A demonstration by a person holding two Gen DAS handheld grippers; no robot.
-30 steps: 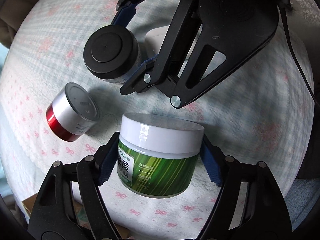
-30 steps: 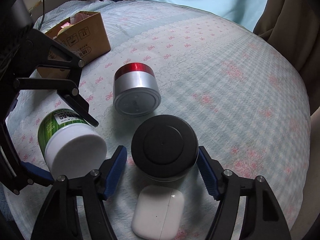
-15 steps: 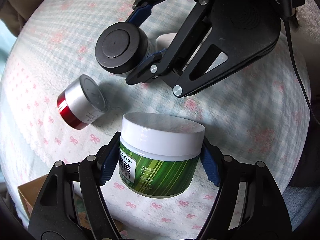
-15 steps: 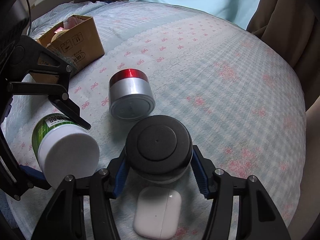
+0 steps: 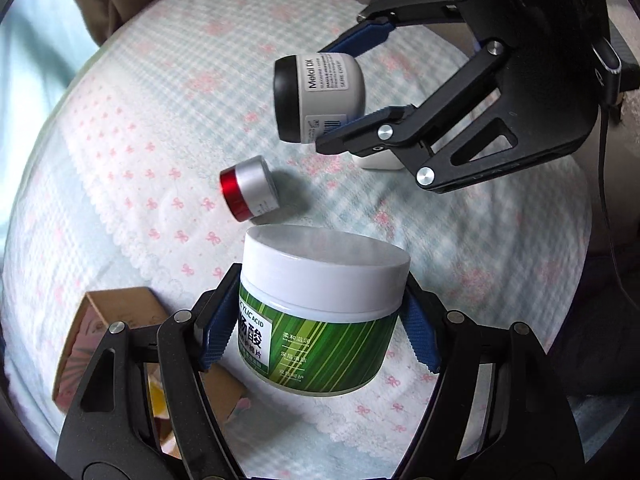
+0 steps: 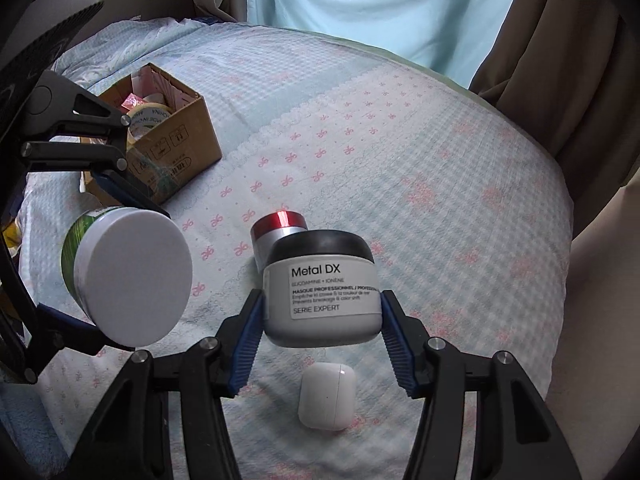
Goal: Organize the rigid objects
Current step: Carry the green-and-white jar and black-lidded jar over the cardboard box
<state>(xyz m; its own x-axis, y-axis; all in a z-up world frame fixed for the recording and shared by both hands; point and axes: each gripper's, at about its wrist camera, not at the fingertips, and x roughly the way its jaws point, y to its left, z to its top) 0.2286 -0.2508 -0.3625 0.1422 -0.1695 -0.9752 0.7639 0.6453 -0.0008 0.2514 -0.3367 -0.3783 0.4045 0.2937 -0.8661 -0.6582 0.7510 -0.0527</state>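
Green-striped plastic fills my left view: the green jar (image 5: 320, 316) with its white lid sits clamped between the pads of the left gripper (image 5: 320, 320). A second ago both jars were low over the bedspread (image 6: 440, 152); now I have them lifted well clear of it. The grey jar (image 6: 322, 296), seen lid-on before, now shows its side label, "Metal DX", squeezed in the right gripper (image 6: 322, 316). I judge both pickups done, with carrying next, perhaps to the cardboard box (image 6: 176, 136) at ten o'clock in the right view.

Left on the cloth are the red-and-silver tin (image 5: 250, 188), on its side at twelve o'clock from the green jar, and the white earbud case (image 6: 327, 396), at six o'clock below the grey jar.

The grey jar is squat and matte, with a black lid and rounded shoulders.
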